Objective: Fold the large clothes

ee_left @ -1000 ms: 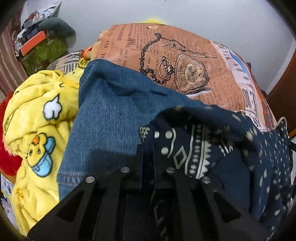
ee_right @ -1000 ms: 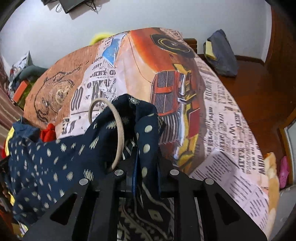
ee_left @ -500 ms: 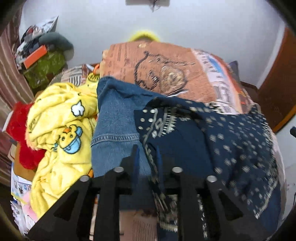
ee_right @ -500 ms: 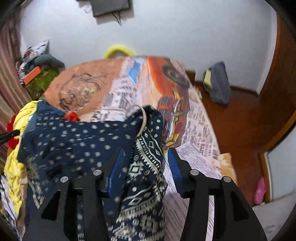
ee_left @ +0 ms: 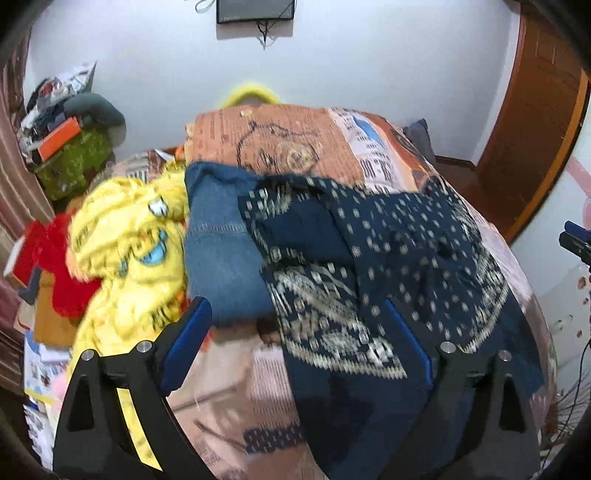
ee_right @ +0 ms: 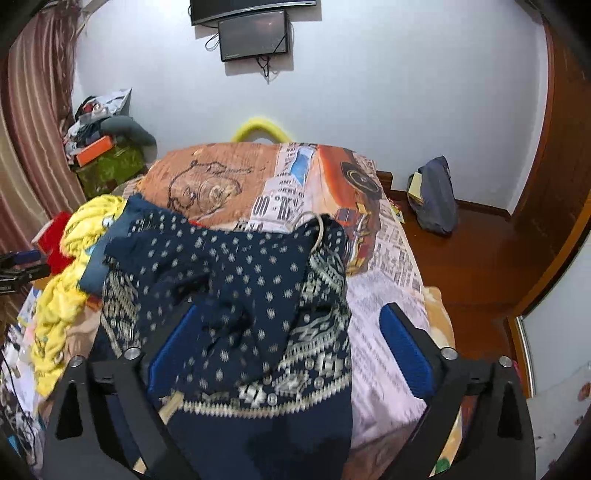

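A navy garment with white dots and a patterned border lies spread on the bed, partly over folded blue jeans. My left gripper hangs above its left part with the jaws opening wide, and the pads touch nothing. In the right wrist view the same navy garment lies crumpled, with a pale ring at its far corner. My right gripper is above it with its jaws opening too, and the cloth is free of both blue pads.
A yellow cartoon blanket and a red cloth are heaped left of the jeans. Clutter sits on a green box at the far left. A grey bag leans on the wooden floor. A screen hangs on the wall.
Both grippers held the navy garment's edge a second ago; both have let go, opened wide and pulled up and back. The garment now lies spread on the bed.
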`<state>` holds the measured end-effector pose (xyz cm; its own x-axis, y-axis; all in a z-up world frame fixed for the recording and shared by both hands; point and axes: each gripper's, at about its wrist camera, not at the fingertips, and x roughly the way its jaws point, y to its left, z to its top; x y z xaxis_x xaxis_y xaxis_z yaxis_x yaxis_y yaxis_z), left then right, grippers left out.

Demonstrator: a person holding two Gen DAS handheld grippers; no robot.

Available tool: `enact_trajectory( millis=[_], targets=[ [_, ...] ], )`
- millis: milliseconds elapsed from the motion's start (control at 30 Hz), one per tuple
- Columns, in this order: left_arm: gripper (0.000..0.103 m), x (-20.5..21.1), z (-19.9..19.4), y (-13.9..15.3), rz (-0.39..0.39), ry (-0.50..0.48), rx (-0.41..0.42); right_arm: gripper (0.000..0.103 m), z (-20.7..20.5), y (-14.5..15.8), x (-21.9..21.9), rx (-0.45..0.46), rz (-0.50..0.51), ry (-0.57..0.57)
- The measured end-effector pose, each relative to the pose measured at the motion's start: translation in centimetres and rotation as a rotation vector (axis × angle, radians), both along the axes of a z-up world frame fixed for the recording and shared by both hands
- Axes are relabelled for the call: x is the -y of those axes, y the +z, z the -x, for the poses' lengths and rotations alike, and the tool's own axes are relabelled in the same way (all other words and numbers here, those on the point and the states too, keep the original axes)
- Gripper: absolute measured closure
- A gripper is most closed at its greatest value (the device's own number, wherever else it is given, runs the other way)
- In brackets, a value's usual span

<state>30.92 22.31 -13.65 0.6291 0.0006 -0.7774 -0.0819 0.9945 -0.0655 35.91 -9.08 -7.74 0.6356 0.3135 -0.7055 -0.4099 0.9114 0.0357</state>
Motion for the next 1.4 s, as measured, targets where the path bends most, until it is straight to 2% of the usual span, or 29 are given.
enact_trajectory(
  millis=[167,467,600,700,767,867,900,967,1033,1100,1133,1200,1267,1300,1400],
  targets=[
    [0.01,0.2,2.6,-3.5,0.083,-0.029,-0.073,0.006,2.7,-2.4,0.3,-0.028,0.038,0.01],
    [0.01,1.4,6.0,-11.4,0.269,-0.052,-0.26,0.006,6.1,-8.4,2.9,-0.173,0.073,-0.034],
    [0.01,1.5,6.6,-13.7,0.308,-0.037,-0.308,0.006,6.6,-10.9,4.7,-0.263,0.031,-0.066],
    [0.01,1.7,7.0,-15.5,0.373,-0.04,-0.354,0.006,7.0,-12.7,5.9,-0.337,-0.016,-0.074],
    [0.011,2.1,7.1,-16.6,0.382,-0.045,-0.382,0.006,7.1,-13.6,6.5,-0.373,-0.04,-0.08],
    [0.012,2.7,7.3,-17.5,0.405,-0.046,-0.382,0.009,7.0,-14.8,7.3,-0.431,-0.096,-0.086],
    [0.016,2.7,7.4,-17.6,0.428,-0.045,-0.377,0.015,6.9,-15.2,7.4,-0.449,-0.12,-0.085],
    [0.022,2.7,7.4,-17.7,0.463,-0.043,-0.367,0.018,7.0,-15.5,7.4,-0.45,-0.129,-0.076],
    [0.028,3.1,7.6,-17.5,0.463,-0.054,-0.349,0.03,7.1,-15.5,7.0,-0.431,-0.114,-0.062],
    [0.041,3.3,7.7,-17.1,0.455,-0.07,-0.335,0.047,7.3,-15.4,6.3,-0.424,-0.114,-0.038],
    [0.046,3.6,7.8,-16.8,0.451,-0.081,-0.323,0.052,7.2,-15.4,6.1,-0.422,-0.116,-0.034],
    [0.073,3.9,7.7,-16.4,0.437,-0.086,-0.314,0.078,6.9,-15.3,5.9,-0.427,-0.13,-0.026],
    [0.09,4.1,7.6,-15.9,0.405,-0.086,-0.304,0.089,6.4,-15.2,6.0,-0.442,-0.166,-0.02],
    [0.096,4.1,7.4,-15.7,0.389,-0.087,-0.298,0.092,6.2,-15.0,6.0,-0.439,-0.178,-0.02],
    [0.099,3.8,7.2,-13.8,0.337,-0.086,-0.238,0.094,5.9,-13.6,5.7,-0.395,-0.194,-0.007]
  ],
)
